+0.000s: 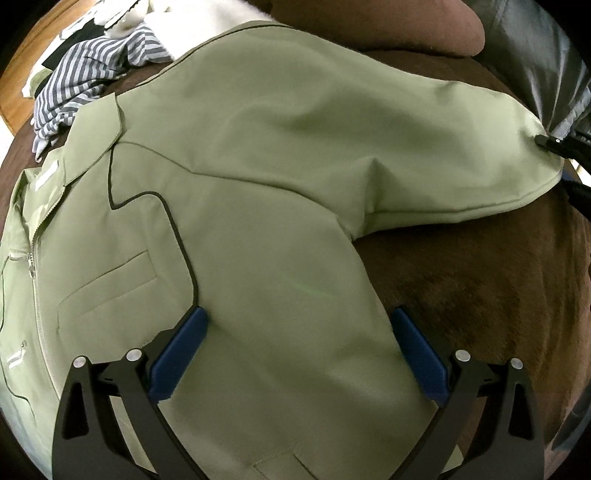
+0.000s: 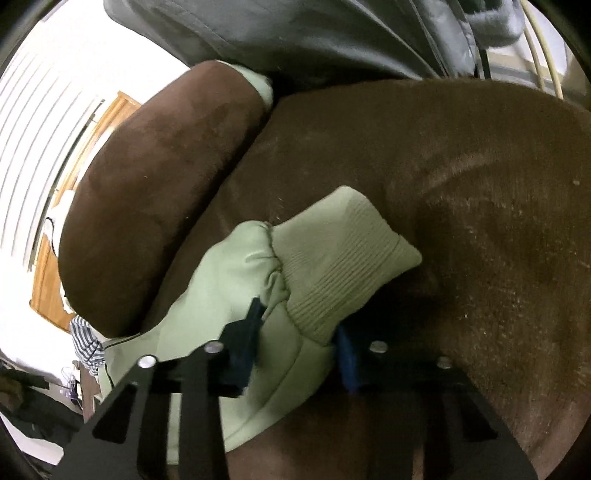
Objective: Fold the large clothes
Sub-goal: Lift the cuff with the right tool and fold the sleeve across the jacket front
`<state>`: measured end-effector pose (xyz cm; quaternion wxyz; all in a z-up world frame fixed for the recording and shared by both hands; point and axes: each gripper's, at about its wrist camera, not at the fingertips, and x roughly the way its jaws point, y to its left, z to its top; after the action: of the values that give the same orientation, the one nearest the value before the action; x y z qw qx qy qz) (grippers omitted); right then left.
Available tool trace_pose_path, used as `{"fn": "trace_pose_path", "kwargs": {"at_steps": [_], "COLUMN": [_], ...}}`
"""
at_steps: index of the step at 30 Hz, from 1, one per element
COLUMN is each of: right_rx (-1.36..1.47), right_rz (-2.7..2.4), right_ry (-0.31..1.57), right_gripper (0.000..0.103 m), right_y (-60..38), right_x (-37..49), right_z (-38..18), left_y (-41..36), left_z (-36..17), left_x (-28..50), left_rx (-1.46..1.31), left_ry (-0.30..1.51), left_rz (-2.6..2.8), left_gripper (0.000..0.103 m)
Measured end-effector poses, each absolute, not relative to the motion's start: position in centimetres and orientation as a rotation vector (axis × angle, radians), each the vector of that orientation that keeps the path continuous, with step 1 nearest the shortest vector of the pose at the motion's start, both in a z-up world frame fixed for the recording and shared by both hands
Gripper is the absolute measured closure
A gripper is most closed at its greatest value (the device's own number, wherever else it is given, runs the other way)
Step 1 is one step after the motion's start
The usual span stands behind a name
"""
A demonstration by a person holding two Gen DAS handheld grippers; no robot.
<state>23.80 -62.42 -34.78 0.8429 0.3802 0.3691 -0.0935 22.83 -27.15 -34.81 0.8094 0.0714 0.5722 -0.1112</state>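
A sage-green zip jacket (image 1: pixel 240 206) lies front up on a brown plush surface (image 1: pixel 480 280), its sleeve (image 1: pixel 424 155) stretched out to the right. My left gripper (image 1: pixel 299 325) is open above the jacket's side, its blue pads (image 1: pixel 177 354) spread wide and empty. My right gripper (image 2: pixel 299 332) is shut on the sleeve end beside the ribbed cuff (image 2: pixel 343 251), and its black tip shows in the left wrist view (image 1: pixel 554 142) at the sleeve end.
A striped grey-and-white garment (image 1: pixel 92 77) lies beyond the collar. A brown cushion (image 2: pixel 159 184) and a grey leather backrest (image 2: pixel 295 33) border the surface. A wooden floor (image 2: pixel 48 266) shows at the left.
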Motion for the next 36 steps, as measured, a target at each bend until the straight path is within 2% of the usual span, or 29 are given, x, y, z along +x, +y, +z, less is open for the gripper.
{"fn": "trace_pose_path", "kwargs": {"at_steps": [3,9,15,20,29,36], "right_rx": [0.774,0.716,0.577,0.419,0.232,0.153], "right_rz": [-0.193,-0.185,-0.160,-0.122,0.040,0.173], "right_ry": [0.766,0.772,0.706,0.639,0.583,0.579], "right_gripper": [0.077,0.081,0.082,0.082,0.082,0.082], "right_y": [-62.1,-61.6,-58.4,-53.2,-40.3,-30.0], "right_x": [23.5,23.8,24.2,24.0,24.1,24.2], "right_z": [-34.4,-32.9,-26.6,-20.1,-12.0,-10.1], "left_y": [-27.4,-27.0,-25.4,-23.5,-14.0,-3.8], "left_z": [-34.6,-34.3,-33.3,-30.4,-23.7,-21.7], "left_x": [22.8,22.0,22.8,21.7,19.8,20.0], "left_rx": [0.144,0.136,0.098,0.097,0.107,0.049], "left_ry": [1.217,1.212,1.183,1.127,1.046,1.022], "left_rz": [-0.231,-0.243,-0.279,-0.297,-0.227,-0.087], "left_gripper": [0.006,0.006,0.006,0.006,0.006,0.006]}}
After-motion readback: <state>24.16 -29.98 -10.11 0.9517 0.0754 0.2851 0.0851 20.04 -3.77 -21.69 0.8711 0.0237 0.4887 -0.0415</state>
